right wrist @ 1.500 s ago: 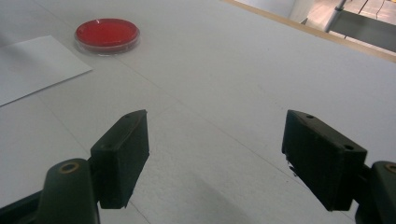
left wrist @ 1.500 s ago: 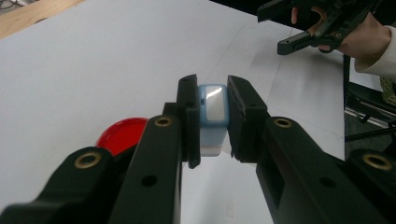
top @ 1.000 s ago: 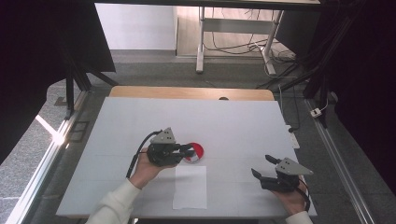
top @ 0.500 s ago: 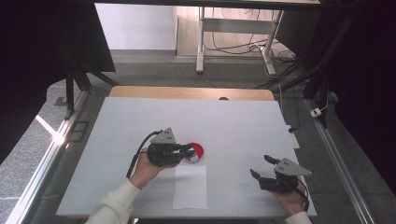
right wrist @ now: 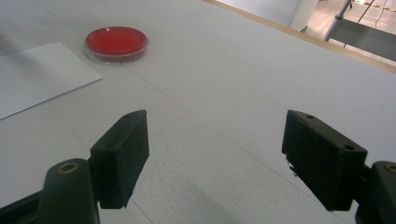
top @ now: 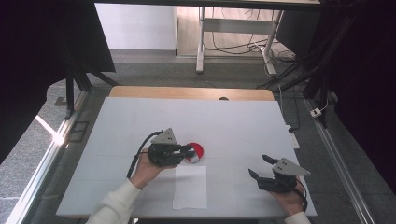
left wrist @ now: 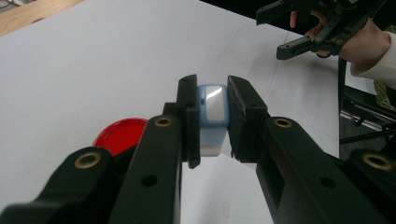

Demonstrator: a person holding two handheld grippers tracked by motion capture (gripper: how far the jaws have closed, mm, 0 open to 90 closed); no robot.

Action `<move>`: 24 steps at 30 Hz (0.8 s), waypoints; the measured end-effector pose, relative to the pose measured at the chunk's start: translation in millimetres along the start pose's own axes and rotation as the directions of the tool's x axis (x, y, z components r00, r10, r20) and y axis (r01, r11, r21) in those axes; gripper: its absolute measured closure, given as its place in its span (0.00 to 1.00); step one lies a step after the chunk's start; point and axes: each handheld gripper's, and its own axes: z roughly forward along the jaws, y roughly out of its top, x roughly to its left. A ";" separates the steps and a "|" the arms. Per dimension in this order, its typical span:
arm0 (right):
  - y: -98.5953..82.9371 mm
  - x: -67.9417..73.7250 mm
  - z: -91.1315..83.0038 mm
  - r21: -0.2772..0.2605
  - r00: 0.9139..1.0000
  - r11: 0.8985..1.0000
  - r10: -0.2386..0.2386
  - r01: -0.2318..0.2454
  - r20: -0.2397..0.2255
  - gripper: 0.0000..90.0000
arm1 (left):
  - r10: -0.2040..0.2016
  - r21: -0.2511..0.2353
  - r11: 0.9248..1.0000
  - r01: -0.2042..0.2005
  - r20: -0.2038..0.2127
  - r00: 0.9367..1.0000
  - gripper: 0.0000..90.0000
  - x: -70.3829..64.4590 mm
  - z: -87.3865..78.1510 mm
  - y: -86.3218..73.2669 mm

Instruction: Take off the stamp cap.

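My left gripper (top: 188,150) (left wrist: 213,91) is shut on a small light-blue and white block (left wrist: 213,112), held just above the table. Right beside its jaws a round red dish (top: 196,151) (left wrist: 119,134) (right wrist: 116,41) sits on the table. A white sheet of paper (top: 190,186) (right wrist: 39,77) lies just in front of the dish, nearer the person. My right gripper (top: 259,166) (right wrist: 217,149) (left wrist: 271,33) stands open over bare table at the front right, with nothing between its jaws.
The white table (top: 233,121) has a wooden strip (top: 187,92) along its far edge. Metal frame legs and cables (top: 261,51) stand on the floor beyond it. Black posts rise at both sides.
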 end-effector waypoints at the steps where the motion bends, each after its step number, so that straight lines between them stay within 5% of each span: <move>1: 0.3 0.6 0.3 0.000 1.000 1.000 -0.001 0.001 -0.001 0.25 | -0.001 0.000 1.000 0.001 0.001 1.000 0.84 0.1 -0.1 0.0; 24: 7.5 13.9 8.4 -0.007 1.000 1.000 -0.004 0.004 -0.031 0.25 | -0.001 -0.002 1.000 0.001 0.002 1.000 0.84 -0.2 0.6 0.1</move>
